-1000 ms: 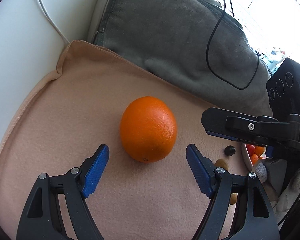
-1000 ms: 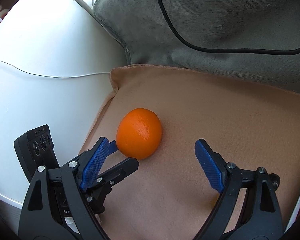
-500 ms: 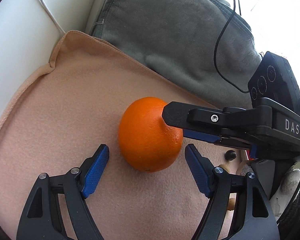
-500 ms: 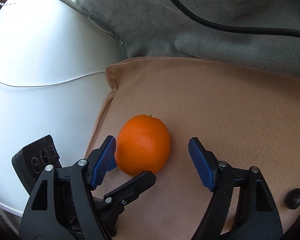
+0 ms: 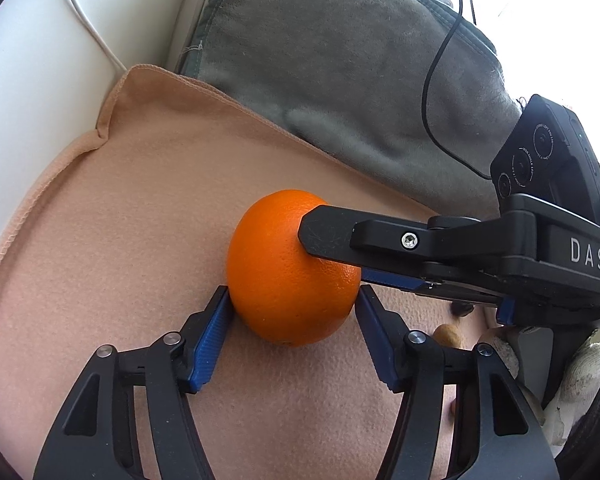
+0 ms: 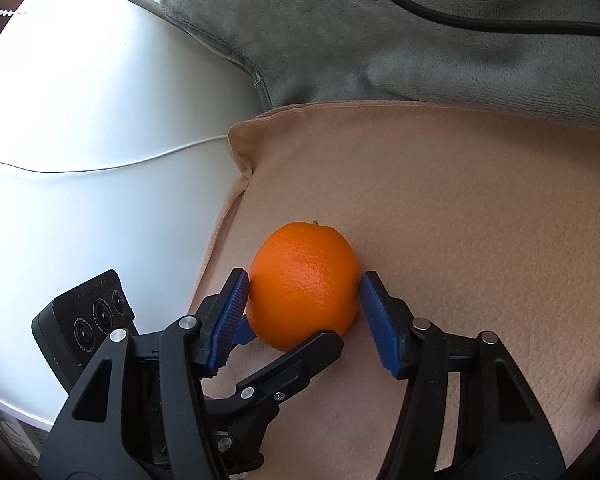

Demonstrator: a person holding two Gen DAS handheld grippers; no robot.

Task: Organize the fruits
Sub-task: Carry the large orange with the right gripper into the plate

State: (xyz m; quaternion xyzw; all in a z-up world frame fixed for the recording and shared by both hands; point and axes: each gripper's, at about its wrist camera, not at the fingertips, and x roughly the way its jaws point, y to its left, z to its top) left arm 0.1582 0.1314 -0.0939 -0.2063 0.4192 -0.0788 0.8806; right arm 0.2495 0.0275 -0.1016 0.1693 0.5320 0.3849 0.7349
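On the beige blanket (image 5: 112, 248) lies one orange (image 5: 284, 268), and both my tools are around it at the same moment. My left gripper (image 5: 292, 322) has its two blue pads at the sides of the fruit; the left pad touches the peel, and the right pad is just at it. My right gripper (image 6: 304, 300) also presses its two blue pads against the orange, one on each side, so both tools are gripping the same fruit.

Only the left camera shows the letters "DAS" on the body of my right gripper, a white glove (image 5: 580, 372) under it, and two small things on the blanket behind, one dark (image 5: 462, 309) and one tan (image 5: 446, 334); what they are I cannot tell. Only the right camera shows the small stem (image 6: 314, 222) on top of the orange and a thin white cable (image 6: 100, 166) on the white surface (image 6: 80, 100).

Both views show one grey cushion (image 5: 340, 60) with a black cable (image 5: 436, 92) across it.
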